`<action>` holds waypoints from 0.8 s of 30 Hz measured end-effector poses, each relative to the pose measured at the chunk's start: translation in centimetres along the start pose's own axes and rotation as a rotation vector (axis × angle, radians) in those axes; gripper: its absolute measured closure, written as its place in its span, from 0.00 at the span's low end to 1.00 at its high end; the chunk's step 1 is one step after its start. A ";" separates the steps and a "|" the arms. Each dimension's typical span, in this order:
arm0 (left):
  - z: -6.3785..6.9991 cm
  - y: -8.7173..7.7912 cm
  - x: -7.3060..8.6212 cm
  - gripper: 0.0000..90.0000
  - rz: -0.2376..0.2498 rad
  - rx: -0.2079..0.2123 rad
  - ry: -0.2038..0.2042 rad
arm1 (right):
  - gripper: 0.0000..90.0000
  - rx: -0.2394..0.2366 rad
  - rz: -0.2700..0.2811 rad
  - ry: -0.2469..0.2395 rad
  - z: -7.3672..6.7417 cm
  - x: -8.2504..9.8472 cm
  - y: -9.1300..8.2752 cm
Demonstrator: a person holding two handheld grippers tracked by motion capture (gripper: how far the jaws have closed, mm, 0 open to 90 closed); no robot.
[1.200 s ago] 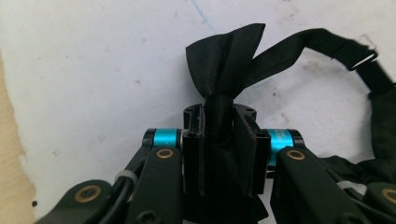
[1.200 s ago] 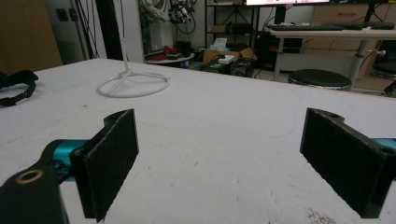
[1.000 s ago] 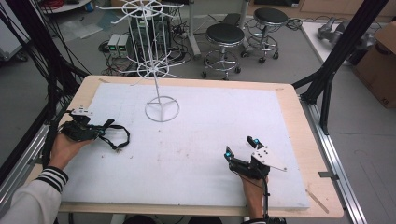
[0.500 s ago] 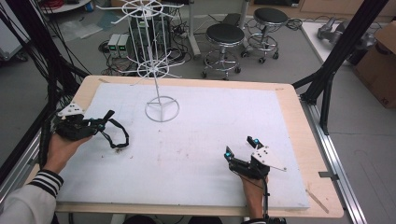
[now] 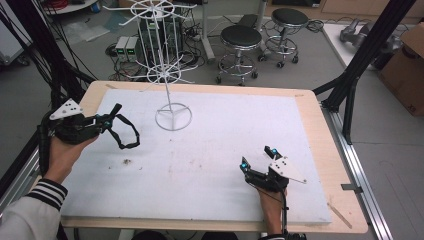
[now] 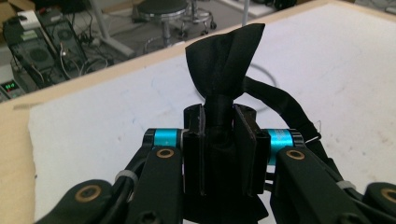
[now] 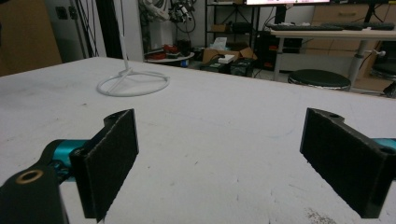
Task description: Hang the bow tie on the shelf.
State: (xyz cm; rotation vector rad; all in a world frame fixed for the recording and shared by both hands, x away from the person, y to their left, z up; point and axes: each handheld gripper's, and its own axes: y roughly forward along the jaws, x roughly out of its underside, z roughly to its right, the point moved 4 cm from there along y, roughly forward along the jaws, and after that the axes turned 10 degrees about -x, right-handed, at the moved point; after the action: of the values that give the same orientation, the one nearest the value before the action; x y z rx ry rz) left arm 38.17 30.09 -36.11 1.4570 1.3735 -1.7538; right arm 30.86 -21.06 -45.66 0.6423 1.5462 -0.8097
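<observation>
Left gripper [image 5: 107,120]: held above the left edge of the table, pointing toward the middle; its jaws are clamped on a black strap [image 5: 126,135].
Grip detail: in the left gripper view the pads [image 6: 196,140] squeeze a bunched neck of the strap [image 6: 226,70], and a fan of fabric flares out above them.
Left hand [image 5: 62,150]: cups the gripper body from beneath; a striped cuff [image 5: 45,192] shows at the wrist.
Right gripper [image 5: 257,160]: near the front right of the table, low over the surface; its jaws stand wide apart with nothing between them.
Right gripper pads [image 7: 109,158]: flat, dark and rough-faced, one at each side of the right gripper view.
Surface: a white board [image 5: 225,150] that covers most of a pale wooden table [image 5: 320,130]; it carries faint scuffs and a small dark speck patch [image 5: 126,161] at the front left.
White wire stand [image 5: 172,117]: upright at the back left of the board, with a ring base, a thin stem and spoked tiers above.
Room: a grey floor beyond the table, two round black stools [image 5: 240,37], grey equipment boxes [image 5: 126,49] among loose cables, black frame posts [image 5: 370,45] and a cardboard box [image 5: 407,65] at the right.
Strap, appearance: matt black woven band; a loop hangs from the jaws over the board's left side, clear of the wire stand.
</observation>
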 end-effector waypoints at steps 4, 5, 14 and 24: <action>0.4 -0.3 -1.1 0.82 0.054 0.015 -0.017 | 0.12 0.000 0.001 0.001 0.0 0.0 0.0; 0.5 -0.4 -1.5 0.82 0.074 0.021 -0.024 | 0.12 -0.001 0.001 0.001 0.0 0.0 0.0; 1.1 -1.3 -4.7 0.82 0.159 0.035 -0.039 | 0.12 -0.001 0.001 0.001 0.0 0.0 0.0; 2.1 -0.9 -7.0 0.82 0.196 0.041 -0.016 | 0.12 0.001 0.000 -0.001 0.0 0.0 0.0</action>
State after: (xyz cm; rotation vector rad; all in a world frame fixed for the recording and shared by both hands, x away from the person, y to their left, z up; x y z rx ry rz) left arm 38.73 26.97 -29.44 1.5401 1.1498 -1.6740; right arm 30.85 -21.06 -45.66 0.6425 1.5445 -0.8109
